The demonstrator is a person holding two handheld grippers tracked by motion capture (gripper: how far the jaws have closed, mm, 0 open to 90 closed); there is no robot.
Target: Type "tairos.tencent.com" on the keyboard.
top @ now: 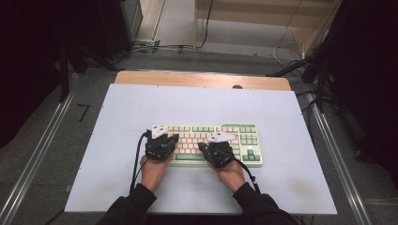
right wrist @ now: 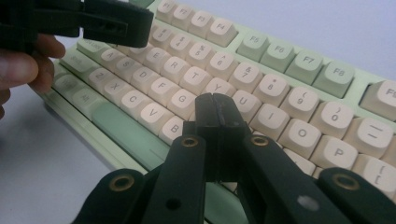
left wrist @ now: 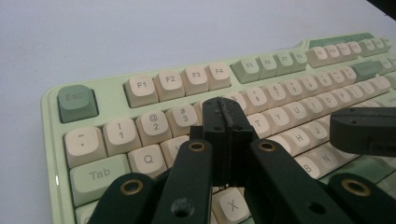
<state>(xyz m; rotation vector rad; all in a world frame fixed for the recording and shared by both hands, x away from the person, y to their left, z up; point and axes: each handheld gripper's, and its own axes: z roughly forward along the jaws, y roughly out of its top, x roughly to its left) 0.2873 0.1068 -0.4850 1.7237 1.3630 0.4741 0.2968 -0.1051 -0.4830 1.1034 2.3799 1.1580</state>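
A pale green keyboard (top: 244, 140) with cream and green keys lies on the white table. My left gripper (top: 174, 138) hovers over its left half, jaws pressed together with nothing between them. In the left gripper view the shut tips (left wrist: 227, 116) sit above the keys near the number row of the keyboard (left wrist: 154, 88). My right gripper (top: 202, 147) is over the middle of the keyboard, also shut and empty. Its tips (right wrist: 216, 108) hang over the letter keys around H on the keyboard (right wrist: 299, 65). The other gripper (right wrist: 93, 21) shows at the upper left of the right gripper view.
The white table top (top: 141, 108) has bare room all around the keyboard. A wooden strip (top: 197, 78) runs along its far edge. Metal rails (top: 42, 150) flank both sides, with cables (top: 155, 47) on the floor beyond.
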